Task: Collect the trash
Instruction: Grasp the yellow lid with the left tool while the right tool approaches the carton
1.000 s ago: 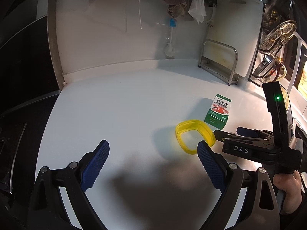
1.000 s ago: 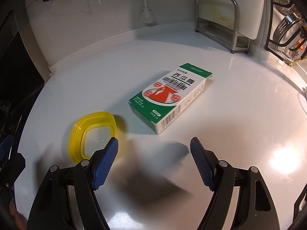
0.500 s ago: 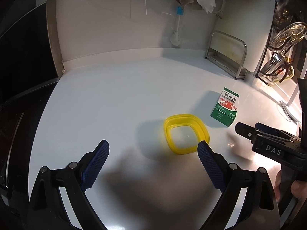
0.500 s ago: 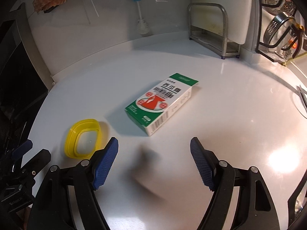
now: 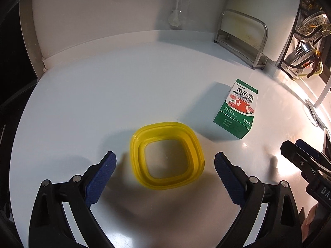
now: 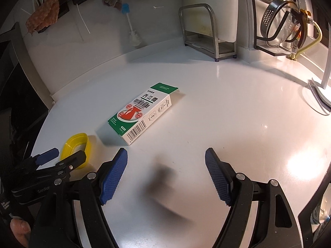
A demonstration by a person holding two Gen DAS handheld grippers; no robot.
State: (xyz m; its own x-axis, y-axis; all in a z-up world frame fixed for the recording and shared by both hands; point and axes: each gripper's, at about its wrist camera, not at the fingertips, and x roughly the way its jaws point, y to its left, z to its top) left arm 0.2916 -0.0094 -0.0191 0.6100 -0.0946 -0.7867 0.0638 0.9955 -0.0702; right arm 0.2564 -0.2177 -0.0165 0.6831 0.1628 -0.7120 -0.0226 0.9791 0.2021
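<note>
**Both grippers open over counter; yellow container between left fingers, box untouched**

Left gripper (image 5: 164,165): jaws spread wide, nothing clamped. The yellow plastic container (image 5: 167,158), a shallow square-ish dish with rounded corners, sits upright on the white countertop (image 5: 103,95) between the two blue pads; a gap shows on each side, so no contact. Whether the gripper is at the container's height or above it cannot be told.

Right gripper (image 6: 166,170): jaws likewise wide apart, holding nothing. It hangs over bare counter, its blurred shadow just below the pads.

Green-and-white carton (image 6: 142,113): lies flat, printed face up, far flap slightly open. It is beyond the right gripper and to its left, apart from both pads. In the left wrist view the carton (image 5: 238,109) lies right of and beyond the container, close but not touching.

Far edge: metal rack (image 6: 204,33) against the wall, bottle brush (image 6: 132,26) hanging left of it. Colanders (image 6: 283,20) on a wire shelf at far right.
</note>
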